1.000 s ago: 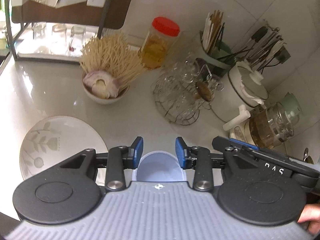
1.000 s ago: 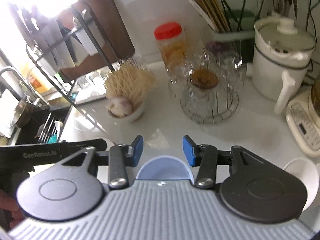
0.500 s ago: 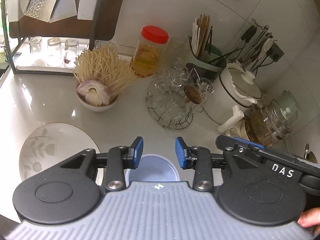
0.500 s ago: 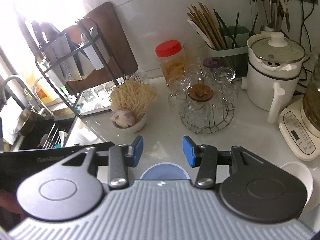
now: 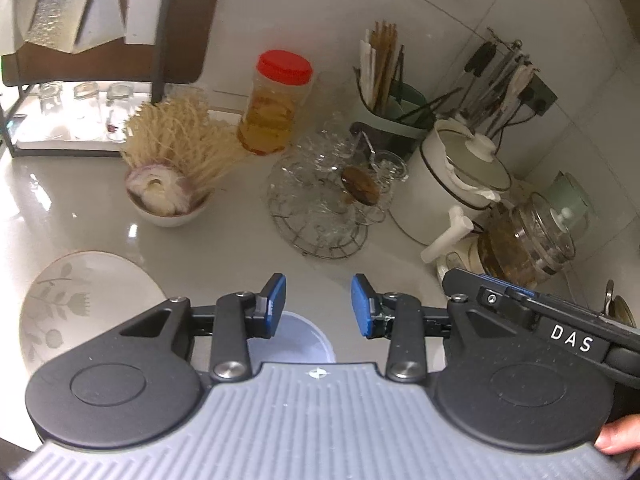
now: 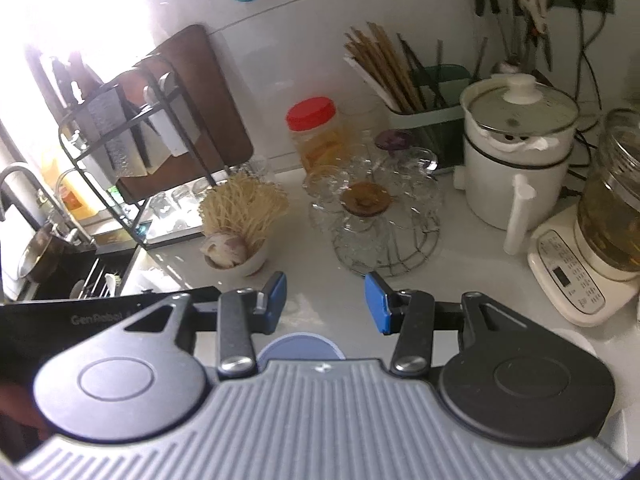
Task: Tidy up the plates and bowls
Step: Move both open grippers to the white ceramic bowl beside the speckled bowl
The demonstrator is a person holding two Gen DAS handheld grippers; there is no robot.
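In the left wrist view, my left gripper (image 5: 319,305) is open above the white counter with nothing between its blue pads. A pale blue bowl (image 5: 298,340) sits on the counter just under and behind the pads, half hidden by the tool. A floral plate (image 5: 80,300) lies to its left. My right gripper (image 6: 326,300) is open and empty too, with the same blue bowl (image 6: 302,344) peeking out below it. A white bowl (image 6: 578,340) shows only its rim at the right. A white bowl of noodles and onion (image 5: 168,204) stands further back.
Behind stand a wire rack of glass cups (image 5: 320,208), a red-lidded jar (image 5: 276,108), a chopstick holder (image 6: 424,96), a white pot (image 6: 516,152) and a glass kettle on its base (image 6: 580,280). A dish rack (image 6: 132,152) and a sink (image 6: 40,248) are at the left.
Both grippers have drawn back from the counter's rear and slightly up, so the blue bowl shows less under each tool. The jaws have kept the same gap.
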